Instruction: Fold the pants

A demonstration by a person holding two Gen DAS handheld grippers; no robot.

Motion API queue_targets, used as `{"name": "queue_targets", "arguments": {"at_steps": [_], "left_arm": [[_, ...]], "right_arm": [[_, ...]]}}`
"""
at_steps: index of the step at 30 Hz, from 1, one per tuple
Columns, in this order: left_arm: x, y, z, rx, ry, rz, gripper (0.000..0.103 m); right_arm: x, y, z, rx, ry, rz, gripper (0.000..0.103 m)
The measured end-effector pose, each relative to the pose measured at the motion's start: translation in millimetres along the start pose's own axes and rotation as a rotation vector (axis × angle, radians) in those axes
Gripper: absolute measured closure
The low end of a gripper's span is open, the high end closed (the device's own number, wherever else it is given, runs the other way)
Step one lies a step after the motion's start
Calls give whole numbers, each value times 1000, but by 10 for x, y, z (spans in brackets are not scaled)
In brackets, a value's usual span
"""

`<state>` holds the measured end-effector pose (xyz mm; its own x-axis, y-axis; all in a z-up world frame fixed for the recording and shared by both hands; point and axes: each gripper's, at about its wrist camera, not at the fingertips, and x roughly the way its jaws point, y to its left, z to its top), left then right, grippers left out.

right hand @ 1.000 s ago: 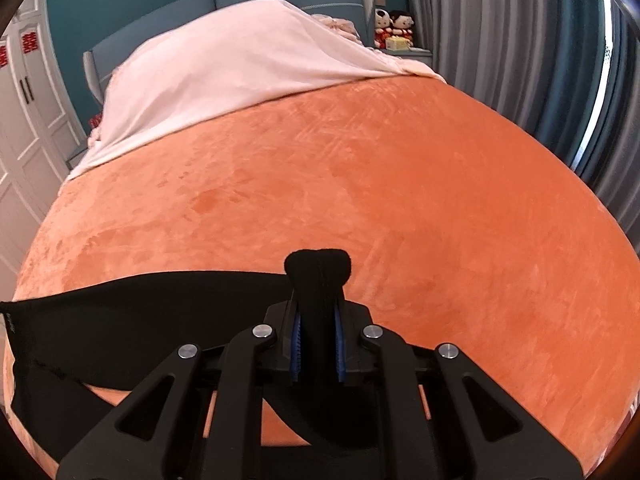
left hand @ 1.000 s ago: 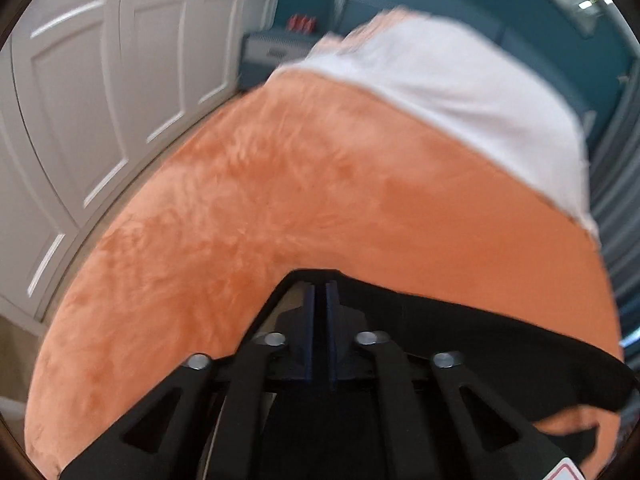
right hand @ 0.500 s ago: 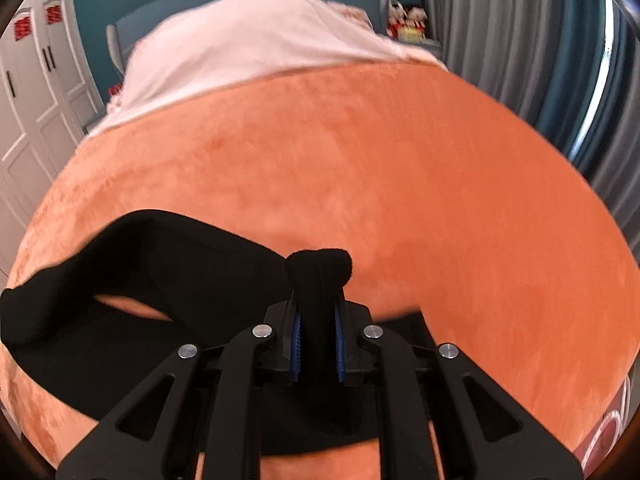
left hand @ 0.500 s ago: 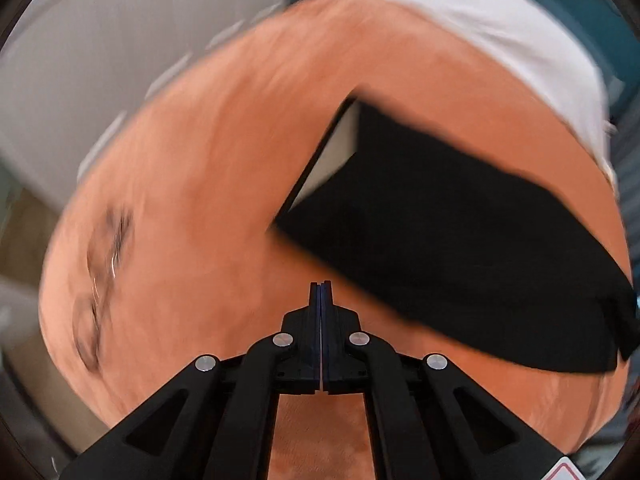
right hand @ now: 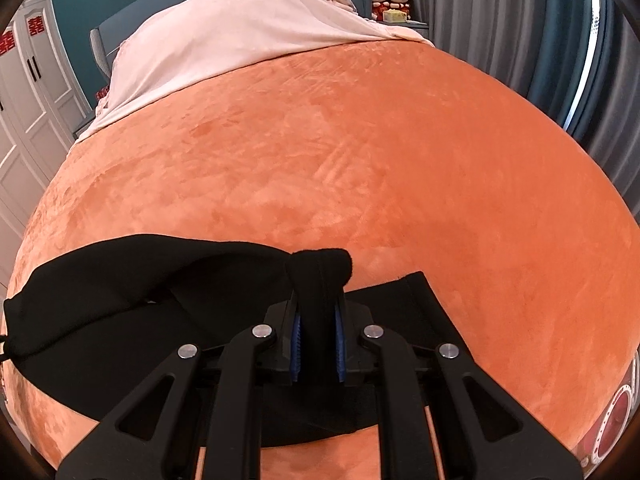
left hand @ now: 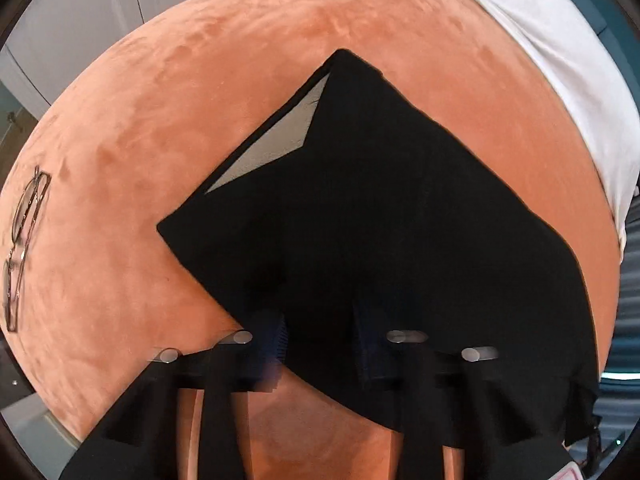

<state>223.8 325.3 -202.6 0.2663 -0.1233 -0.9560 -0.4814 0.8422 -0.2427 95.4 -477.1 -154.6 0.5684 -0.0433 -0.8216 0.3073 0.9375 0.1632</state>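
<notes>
The black pants (left hand: 384, 216) lie on the orange blanket (left hand: 168, 92) that covers the bed, near the bed's foot edge. In the left wrist view they spread as a broad dark shape with one corner pointing up the bed, and a pale grey inner lining (left hand: 276, 144) shows where a flap has turned back along their left side.

The left tool (left hand: 320, 340) sits low over the near edge of the pants with its two fingers spread well apart and released; dark cloth lies between and under them, and the view is blurred there, so contact with the cloth cannot be told.

The right tool (right hand: 318, 344) is clenched on the pants: a bunched fold of black cloth (right hand: 320, 268) stands up between the blue pads (right hand: 297, 346) and pokes out above the fingertips. From this pinch the cloth runs to the left in a raised, sagging band, with another layer lying flat on the blanket under and to the right of the tool.

A pair of glasses (left hand: 24, 240) rests on the blanket near the bed's left edge, well apart from the pants. A white sheet (right hand: 240, 36) covers the head end of the bed.
</notes>
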Motion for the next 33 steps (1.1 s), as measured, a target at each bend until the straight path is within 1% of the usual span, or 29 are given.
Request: {"name": "queue_targets", "arguments": {"at_steps": [2, 3, 6, 7, 8, 9, 10, 11, 12, 13, 14, 15, 16, 17, 19, 20, 21, 22, 24, 25, 26, 27, 28, 29, 30, 31, 32, 33], "left_arm": [[-209, 37, 66, -25, -42, -64, 82], [-389, 41, 101, -13, -76, -90, 82], [-812, 74, 160, 43, -130, -119, 82], [-906, 82, 165, 74, -138, -100, 81], [-929, 89, 164, 99, -139, -75, 81], [-866, 96, 154, 146, -125, 9, 81], [-777, 130, 120, 174, -104, 60, 81], [-621, 182, 113, 207, -74, 124, 80], [-365, 210, 77, 243, -24, 209, 80], [-183, 245, 18, 262, 18, 262, 79], [-105, 249, -46, 254, 25, 299, 79], [-118, 194, -59, 244, 3, 325, 78], [-164, 131, -81, 239, -19, 347, 76], [-232, 48, -94, 237, -41, 385, 75], [-472, -216, -188, 252, -117, 461, 73], [-599, -407, -237, 281, -173, 533, 71], [-692, -542, -290, 299, -215, 564, 70], [-787, -707, -351, 326, -261, 552, 68], [-883, -968, -462, 381, -302, 511, 58], [-892, -1082, -543, 407, -309, 490, 49], [-868, -1233, -640, 444, -299, 468, 44], [-812, -1341, -731, 476, -284, 459, 44], [-687, -1436, -807, 514, -259, 463, 44], [-571, -1458, -857, 541, -238, 471, 44], [-393, -1527, -937, 576, -204, 480, 44], [-255, -1534, -979, 593, -178, 486, 44], [-138, -1527, -1053, 597, -147, 499, 44], [-38, -1509, -1127, 597, -113, 495, 44]], "right_arm": [[-2, 14, 2, -1, 3, -1, 91], [-6, 15, 7, -5, 1, -1, 91], [-114, 72, 73, -31, -29, 3, 91], [-170, 97, 84, -37, -44, 11, 91], [-228, 131, 98, -47, -63, 19, 91], [-272, 144, 96, -59, -77, 21, 91], [-274, 157, 76, -86, -74, 9, 91], [-233, 165, 42, -104, -60, -6, 91], [-155, 161, -3, -120, -33, -25, 91], [-23, 137, -82, -136, 8, -47, 91], [70, 110, -148, -145, 35, -64, 91], [177, 69, -243, -146, 67, -83, 91], [232, 37, -308, -140, 83, -88, 91], [251, 26, -356, -138, 84, -89, 90], [242, -14, -425, -124, 79, -76, 90], [230, -24, -437, -122, 73, -72, 90], [227, -26, -436, -125, 69, -68, 90], [221, -18, -402, -130, 67, -65, 90], [108, 28, -261, -141, 21, -55, 90], [-94, 80, -117, -145, -56, -29, 90], [-307, 124, -5, -155, -136, -6, 90], [-476, 165, 57, -174, -198, 5, 89], [-728, 246, 103, -245, -292, 11, 84], [-850, 306, 67, -333, -354, -20, 79], [-879, 346, -45, -458, -406, -99, 62], [-762, 296, -184, -544, -402, -191, 48], [-544, 171, -331, -601, -330, -279, 47], [-296, -12, -481, -631, -203, -345, 48]]}}
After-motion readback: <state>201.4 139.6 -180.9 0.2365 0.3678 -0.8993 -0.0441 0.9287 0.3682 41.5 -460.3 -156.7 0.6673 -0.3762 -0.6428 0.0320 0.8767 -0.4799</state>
